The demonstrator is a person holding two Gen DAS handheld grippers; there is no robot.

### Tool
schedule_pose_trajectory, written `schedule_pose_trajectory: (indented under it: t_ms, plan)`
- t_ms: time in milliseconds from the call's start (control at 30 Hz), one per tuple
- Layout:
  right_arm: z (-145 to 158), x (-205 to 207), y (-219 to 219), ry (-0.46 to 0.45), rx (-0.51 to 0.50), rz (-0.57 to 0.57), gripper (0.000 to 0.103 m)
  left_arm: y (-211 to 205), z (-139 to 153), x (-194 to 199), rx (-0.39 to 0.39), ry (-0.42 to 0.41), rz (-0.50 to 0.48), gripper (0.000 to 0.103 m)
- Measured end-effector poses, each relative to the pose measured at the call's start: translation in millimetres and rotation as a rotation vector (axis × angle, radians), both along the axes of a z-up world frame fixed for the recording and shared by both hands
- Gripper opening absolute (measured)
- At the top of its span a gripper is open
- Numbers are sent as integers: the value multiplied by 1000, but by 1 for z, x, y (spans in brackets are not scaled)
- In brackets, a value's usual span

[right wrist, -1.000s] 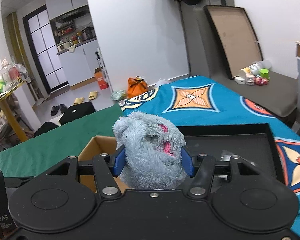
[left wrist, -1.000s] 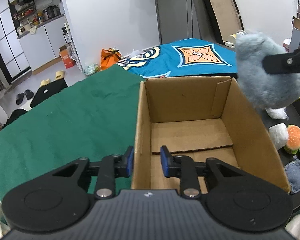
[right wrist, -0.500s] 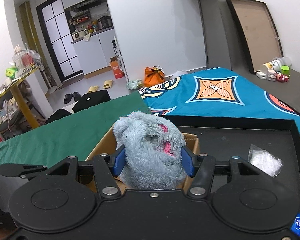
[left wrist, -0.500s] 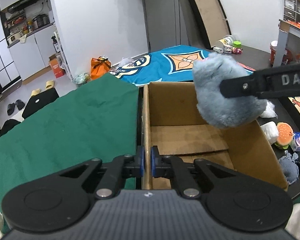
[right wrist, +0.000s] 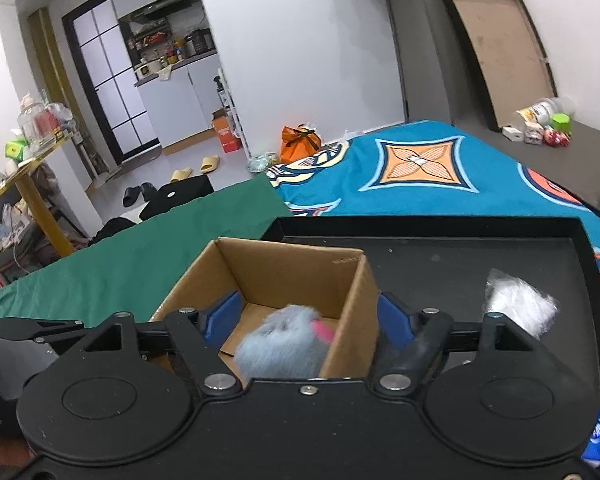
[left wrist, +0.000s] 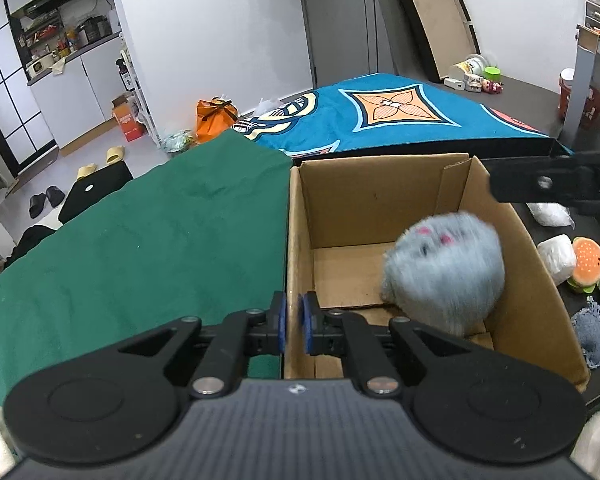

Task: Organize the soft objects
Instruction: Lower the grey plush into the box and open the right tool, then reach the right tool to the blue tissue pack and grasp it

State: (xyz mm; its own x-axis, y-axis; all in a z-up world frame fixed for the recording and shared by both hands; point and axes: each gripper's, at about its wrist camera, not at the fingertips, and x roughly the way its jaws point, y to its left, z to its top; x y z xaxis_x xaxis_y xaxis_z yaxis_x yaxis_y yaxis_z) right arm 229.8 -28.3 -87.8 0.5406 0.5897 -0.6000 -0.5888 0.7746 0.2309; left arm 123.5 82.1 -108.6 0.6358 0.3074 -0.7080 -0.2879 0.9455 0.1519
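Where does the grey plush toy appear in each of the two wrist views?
Left wrist view: the grey plush toy is right of centre, blurred, inside the cardboard box near its right wall.
Right wrist view: the toy is low in the centre, inside the box, between the open right gripper's fingers.
Shared landmark: the cardboard box.

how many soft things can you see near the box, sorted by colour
grey: 2, the fluffy toy in the cardboard box and the flat plush on the black tray
white: 2, the crinkly bag and the white roll
orange: 1, the burger plush
total: 5
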Motion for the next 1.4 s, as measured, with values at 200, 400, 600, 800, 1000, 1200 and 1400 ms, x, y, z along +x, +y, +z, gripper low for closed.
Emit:
schedule_pose_trajectory:
  t_ms: [200, 400, 600, 800, 1000, 1200, 1400]
  plan:
    - [-8, -2, -24, 33, 1, -44, 74, -6, 0, 0, 30, 18, -1, 10]
    - [-15, -9, -46, 49, -8, -85, 74, -9, 4, -2, 31, 30, 10, 20]
    - [-21, -11, -70, 58, -32, -134, 74, -19, 9, -4, 72, 21, 11, 48]
    - [-30, -11, -98, 73, -60, -187, 74, -24, 10, -4, 69, 28, 29, 56]
    - [-41, -8, -116, 89, -82, -221, 74, -31, 9, -2, 74, 46, 35, 60]
    - [-50, -5, -129, 91, -115, -263, 74, -38, 8, 2, 76, 56, 40, 64]
    - [-62, -1, -147, 123, -144, -350, 74, -43, 7, 6, 72, 59, 51, 65]
